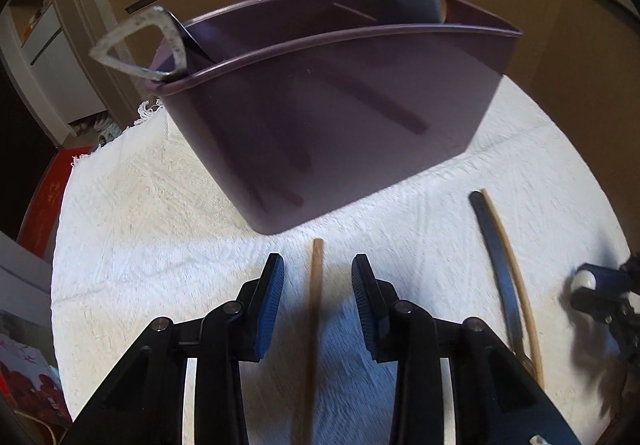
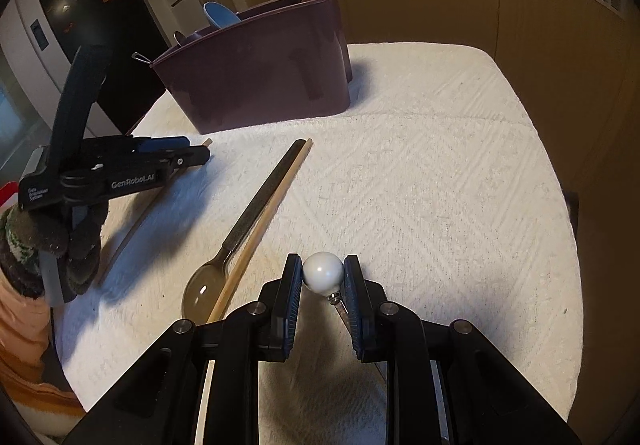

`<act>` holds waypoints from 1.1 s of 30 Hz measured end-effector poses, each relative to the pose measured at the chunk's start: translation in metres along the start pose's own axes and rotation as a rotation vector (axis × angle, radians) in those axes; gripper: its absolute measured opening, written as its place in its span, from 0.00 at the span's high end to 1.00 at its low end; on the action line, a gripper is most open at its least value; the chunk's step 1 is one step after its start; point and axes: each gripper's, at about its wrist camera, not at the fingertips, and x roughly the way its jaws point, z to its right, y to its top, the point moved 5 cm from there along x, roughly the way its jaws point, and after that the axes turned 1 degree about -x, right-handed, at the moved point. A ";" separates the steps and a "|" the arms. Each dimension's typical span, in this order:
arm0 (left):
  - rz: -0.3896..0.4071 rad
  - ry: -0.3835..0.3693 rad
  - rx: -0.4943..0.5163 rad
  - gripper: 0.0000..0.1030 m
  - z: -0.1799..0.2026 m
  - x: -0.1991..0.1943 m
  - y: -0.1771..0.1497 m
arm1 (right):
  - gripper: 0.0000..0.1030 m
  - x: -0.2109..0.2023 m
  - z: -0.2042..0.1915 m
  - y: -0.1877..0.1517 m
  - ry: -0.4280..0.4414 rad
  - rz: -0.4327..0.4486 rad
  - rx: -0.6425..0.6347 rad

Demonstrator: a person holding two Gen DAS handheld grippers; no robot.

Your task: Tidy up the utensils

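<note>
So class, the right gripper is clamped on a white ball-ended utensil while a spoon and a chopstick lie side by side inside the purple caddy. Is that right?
Not quite. The spoon and chopstick lie side by side on the white cloth, not inside the purple caddy. The right wrist view shows it; the right gripper does clamp the white ball-ended utensil.

Left wrist cam: steep down, close on purple caddy (image 1: 340, 105). Right wrist cam: farther back, same caddy, white cloth (image 2: 420, 165) shared.
</note>
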 end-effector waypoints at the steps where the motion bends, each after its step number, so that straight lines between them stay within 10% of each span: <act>1: -0.002 -0.001 0.000 0.70 0.000 0.002 0.002 | 0.78 0.001 -0.001 -0.001 0.003 -0.002 -0.001; 10: 0.016 -0.034 0.048 0.96 0.013 0.005 0.006 | 0.78 0.000 -0.004 -0.002 0.015 0.000 -0.002; 33: 0.514 -0.047 -0.027 0.97 0.004 -0.216 -0.004 | 0.79 -0.104 -0.065 0.033 -0.054 0.198 -0.179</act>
